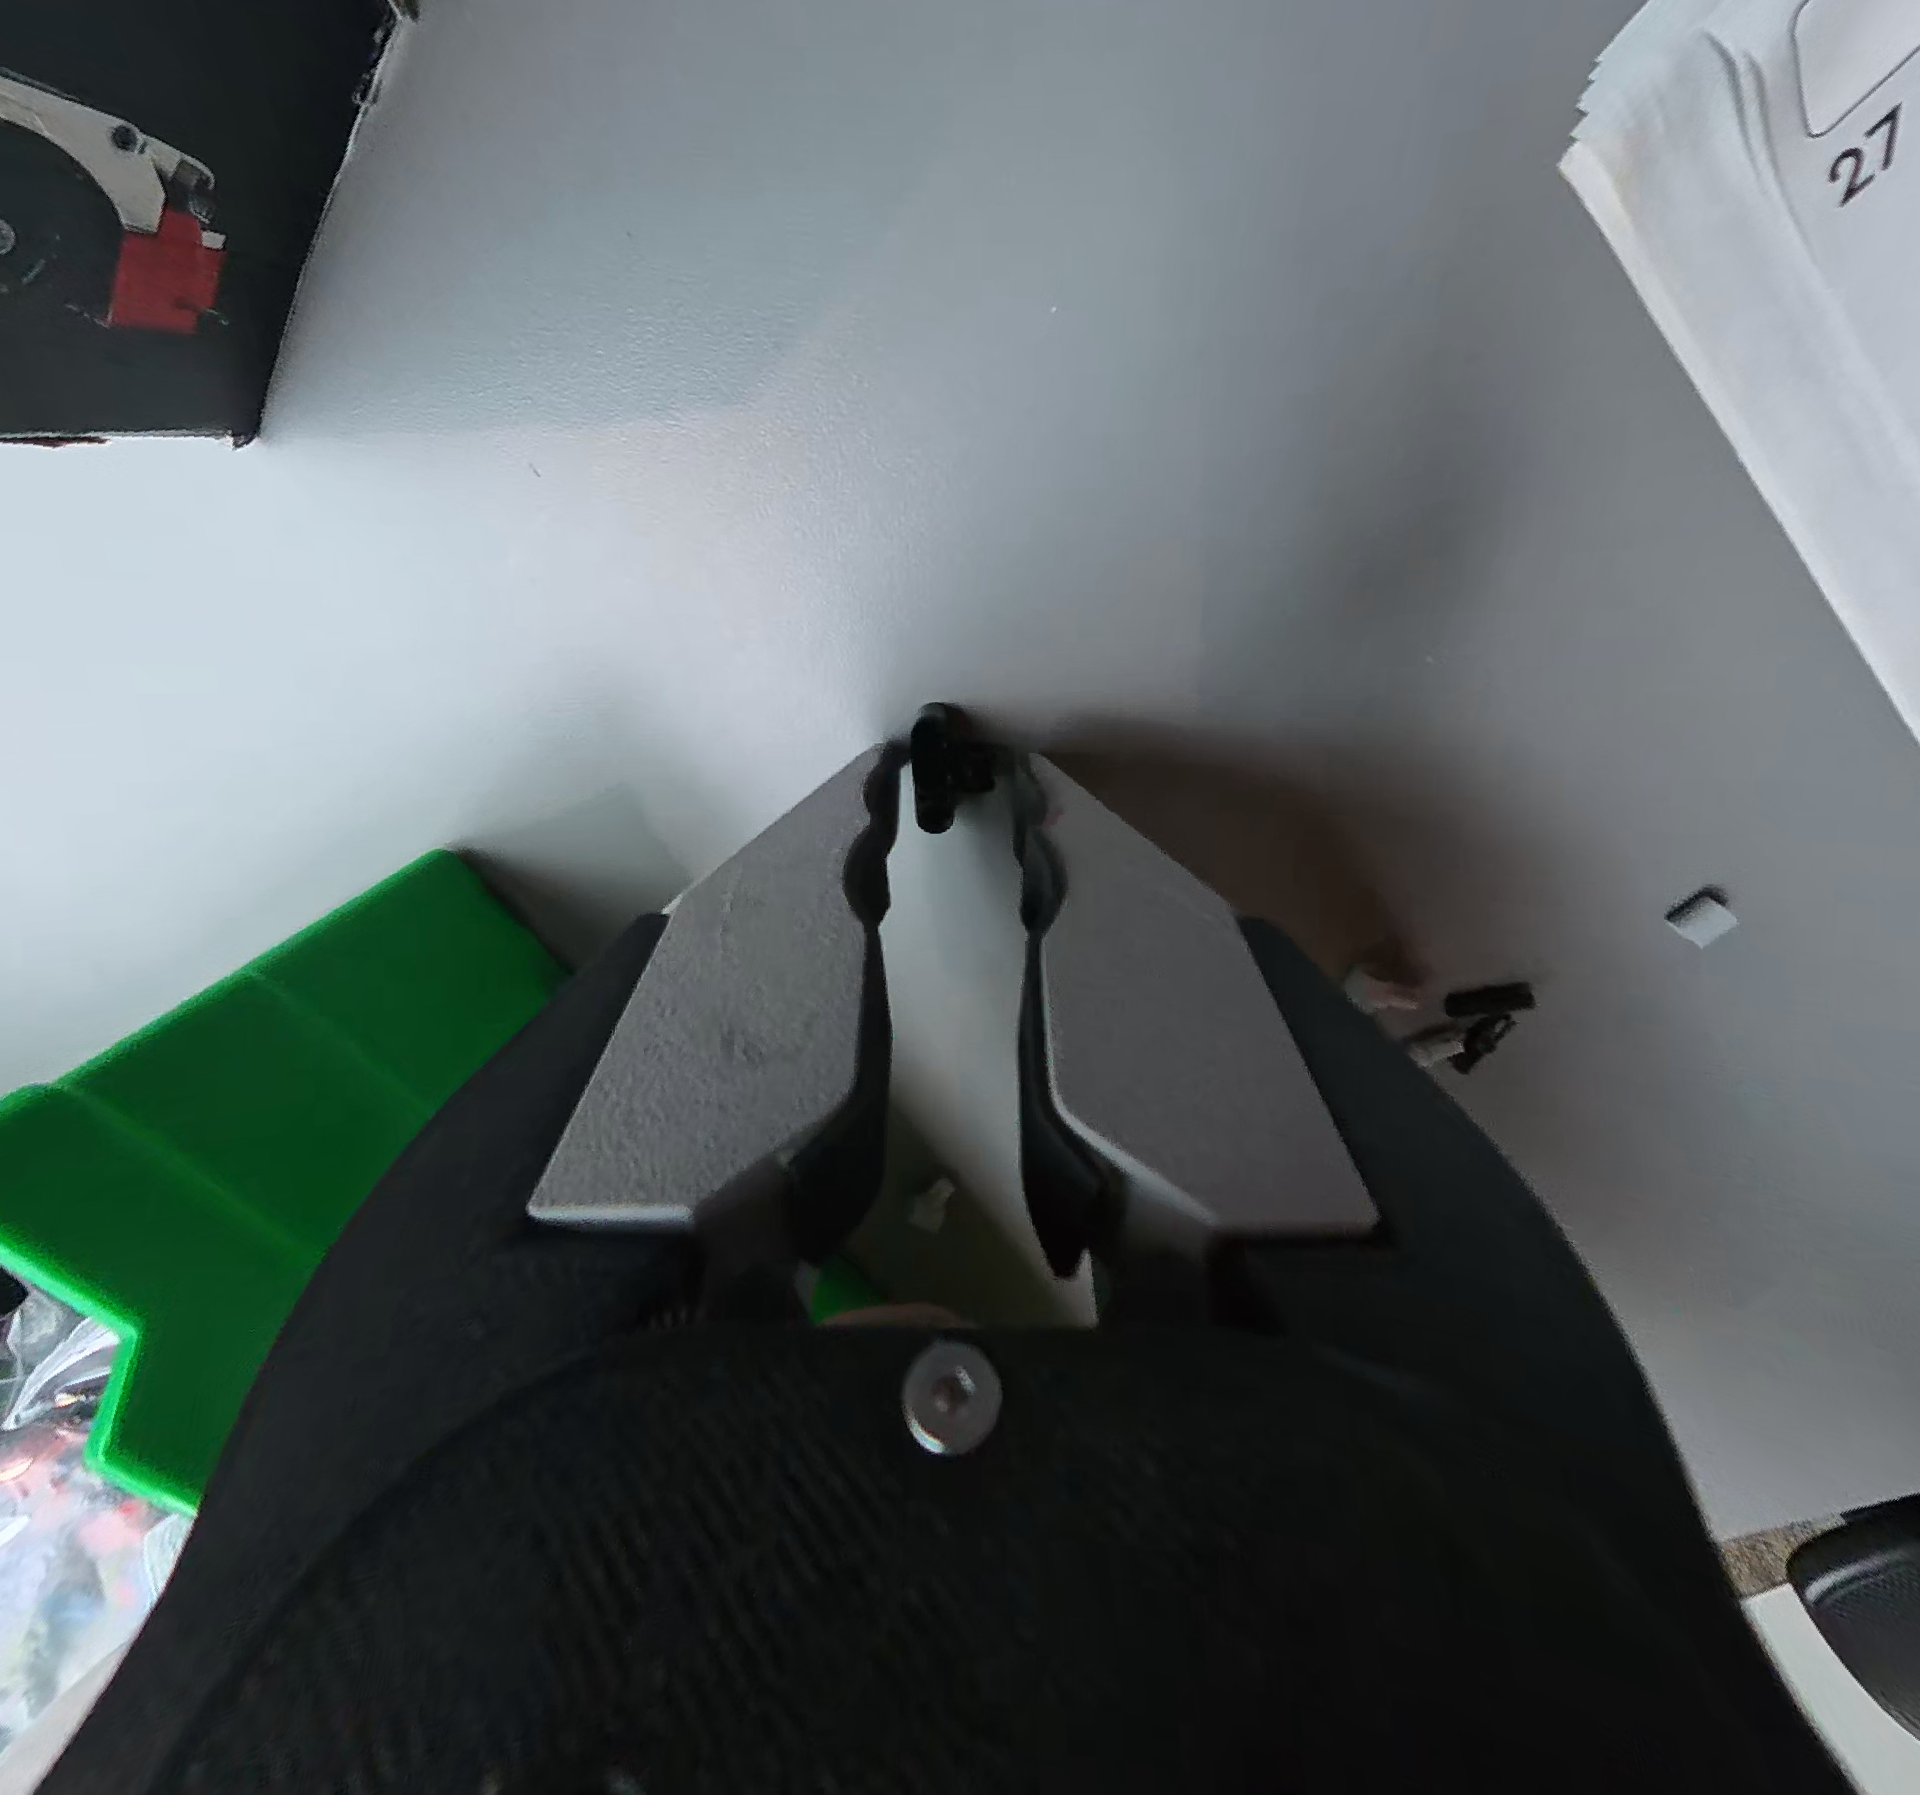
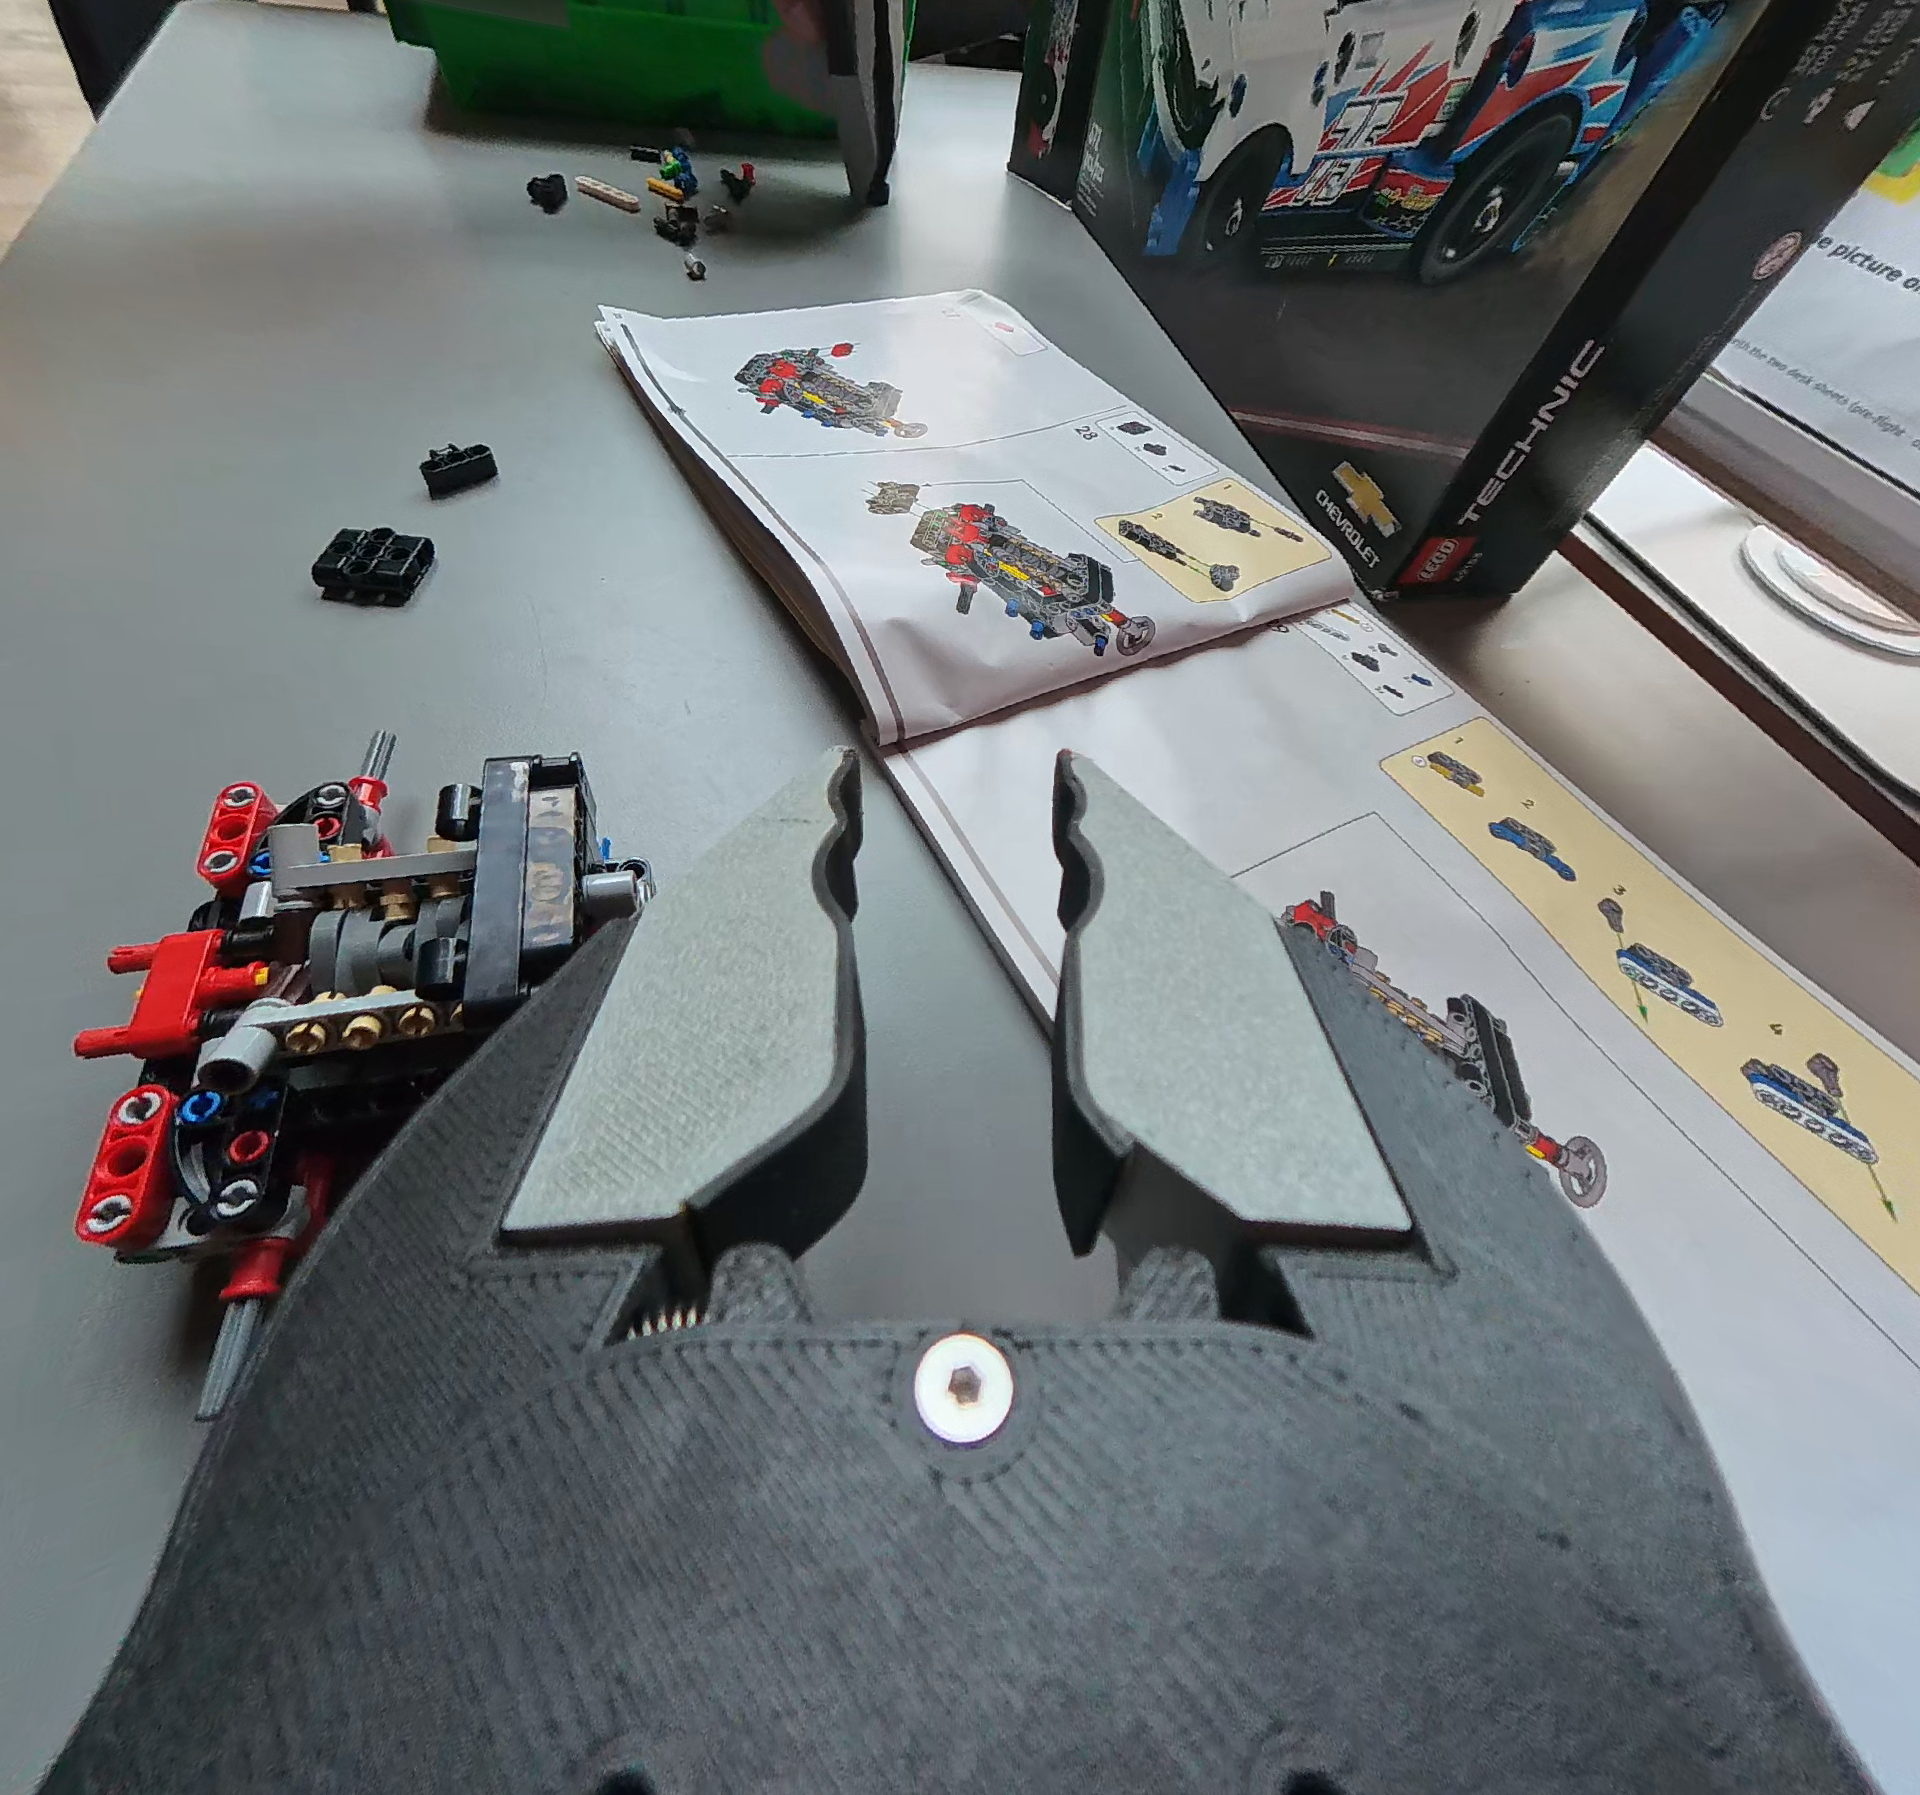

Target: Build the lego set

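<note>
The left gripper (image 1: pixel 948 769) pinches a small black piece (image 1: pixel 940 766) at its tips, against the grey table (image 1: pixel 727 550). Only the right wrist view shows the right gripper (image 2: pixel 956 789), jaws apart and empty, the half-built model (image 2: pixel 343 956) left of it and the manual (image 2: pixel 966 498) ahead.

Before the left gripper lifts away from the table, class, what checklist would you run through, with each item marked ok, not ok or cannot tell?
1. Small black piece sits between the left gripper tips: ok.
2. Firmly clamped: cannot tell, the tips look blurred.
3. Right gripper open and empty: ok.
4. Partly built model within sight beside the right gripper: ok.
5. Instruction booklet lying open: ok.
6. Loose pieces near the green bin clear of the lift path: cannot tell.
</note>
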A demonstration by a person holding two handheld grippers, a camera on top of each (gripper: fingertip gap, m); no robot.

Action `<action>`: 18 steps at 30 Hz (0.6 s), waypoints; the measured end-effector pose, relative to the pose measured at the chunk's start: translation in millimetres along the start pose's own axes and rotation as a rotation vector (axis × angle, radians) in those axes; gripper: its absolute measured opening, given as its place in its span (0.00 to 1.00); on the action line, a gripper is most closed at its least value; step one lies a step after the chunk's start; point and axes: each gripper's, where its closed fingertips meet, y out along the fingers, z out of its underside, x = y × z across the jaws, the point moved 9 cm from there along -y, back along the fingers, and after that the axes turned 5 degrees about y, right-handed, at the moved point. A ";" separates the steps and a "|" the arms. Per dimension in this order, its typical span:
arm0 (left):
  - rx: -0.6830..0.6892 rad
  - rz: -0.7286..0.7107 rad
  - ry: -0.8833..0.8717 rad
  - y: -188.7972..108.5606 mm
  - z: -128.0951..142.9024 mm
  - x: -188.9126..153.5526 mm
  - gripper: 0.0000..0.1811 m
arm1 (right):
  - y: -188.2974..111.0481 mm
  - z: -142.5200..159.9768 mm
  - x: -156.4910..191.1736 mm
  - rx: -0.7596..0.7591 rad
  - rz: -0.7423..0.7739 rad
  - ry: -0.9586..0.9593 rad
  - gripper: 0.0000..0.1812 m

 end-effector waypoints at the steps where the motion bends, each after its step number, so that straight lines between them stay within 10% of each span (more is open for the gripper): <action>1: 0.001 -0.002 -0.001 0.0 -0.1 0.5 0.09 | 0.0 0.0 0.1 0.000 0.000 0.000 0.19; 11: -0.045 -0.009 0.069 -34.8 -10.4 -26.7 0.09 | 0.3 0.3 0.8 0.005 -0.002 -0.003 0.19; 18: -0.162 0.017 0.467 -91.8 -46.5 -206.8 0.07 | -0.3 0.3 3.9 0.005 -0.016 -0.014 0.18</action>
